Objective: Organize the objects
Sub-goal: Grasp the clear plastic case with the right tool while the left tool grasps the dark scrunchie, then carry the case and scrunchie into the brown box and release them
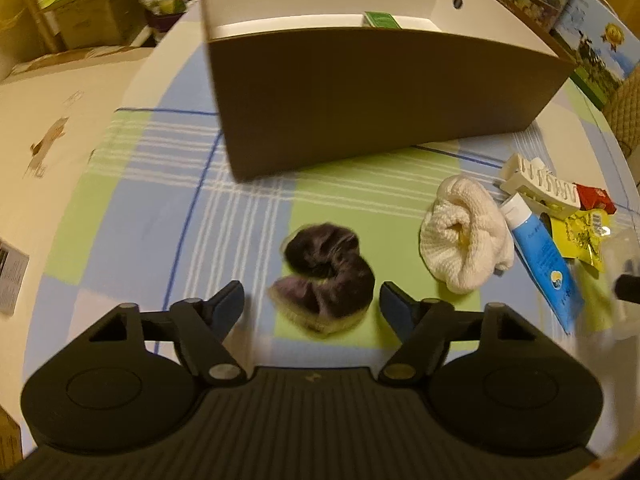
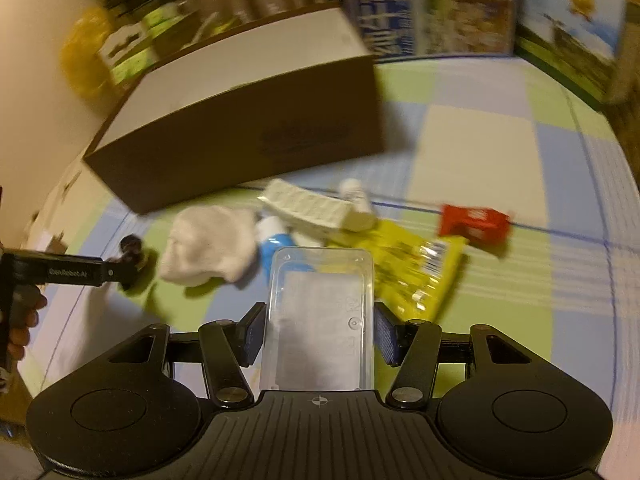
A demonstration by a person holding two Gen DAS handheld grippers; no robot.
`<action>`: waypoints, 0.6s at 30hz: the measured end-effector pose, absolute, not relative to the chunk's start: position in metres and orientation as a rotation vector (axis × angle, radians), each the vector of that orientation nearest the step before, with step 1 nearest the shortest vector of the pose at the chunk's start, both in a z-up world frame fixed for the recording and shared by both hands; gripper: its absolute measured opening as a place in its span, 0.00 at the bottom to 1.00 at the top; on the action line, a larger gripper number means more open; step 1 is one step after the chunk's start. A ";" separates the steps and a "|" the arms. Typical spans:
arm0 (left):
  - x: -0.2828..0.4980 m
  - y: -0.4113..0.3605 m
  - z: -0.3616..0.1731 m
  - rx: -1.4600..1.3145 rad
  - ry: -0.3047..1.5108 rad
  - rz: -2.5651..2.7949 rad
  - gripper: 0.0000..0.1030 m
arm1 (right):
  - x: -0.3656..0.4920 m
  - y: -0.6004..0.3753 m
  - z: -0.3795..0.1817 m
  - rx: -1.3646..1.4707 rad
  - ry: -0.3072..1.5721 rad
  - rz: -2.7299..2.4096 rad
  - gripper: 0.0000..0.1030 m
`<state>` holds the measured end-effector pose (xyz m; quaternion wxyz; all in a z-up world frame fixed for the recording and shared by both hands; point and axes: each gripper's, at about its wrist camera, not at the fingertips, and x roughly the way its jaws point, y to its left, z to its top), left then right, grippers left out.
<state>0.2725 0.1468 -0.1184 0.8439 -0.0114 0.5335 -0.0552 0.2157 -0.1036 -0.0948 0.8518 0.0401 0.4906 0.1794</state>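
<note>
Nearest the right wrist camera, a clear plastic box (image 2: 320, 320) sits clamped between the blue pads of the right hand-held gripper (image 2: 320, 332), held above the checked cloth of the surface (image 2: 500, 160). Beyond it lie a yellow packet (image 2: 416, 264), a red wrapper (image 2: 472, 222), a white hair claw (image 2: 316, 210), a blue tube (image 2: 276, 240) and a rolled white sock (image 2: 210, 244), all close together in front of a brown cardboard box (image 2: 248, 140). At that view's left edge the left hand-held gripper (image 1: 312, 304) appears, held by a hand (image 2: 24, 320). In the left wrist view its jaws stand wide apart, empty, with a dark purple scrunchie (image 1: 326, 276) lying on the cloth between and just ahead of the fingertips; contact cannot be told through the blur
</note>
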 end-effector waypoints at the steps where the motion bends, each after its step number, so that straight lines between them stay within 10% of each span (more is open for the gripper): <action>1: 0.276 0.145 -0.121 -0.019 1.131 -0.120 0.65 | 0.215 -0.108 -0.094 0.097 1.034 0.364 0.51; 18: 0.280 0.133 -0.127 0.054 1.087 -0.174 0.28 | 0.213 -0.127 -0.088 0.139 1.012 0.314 0.51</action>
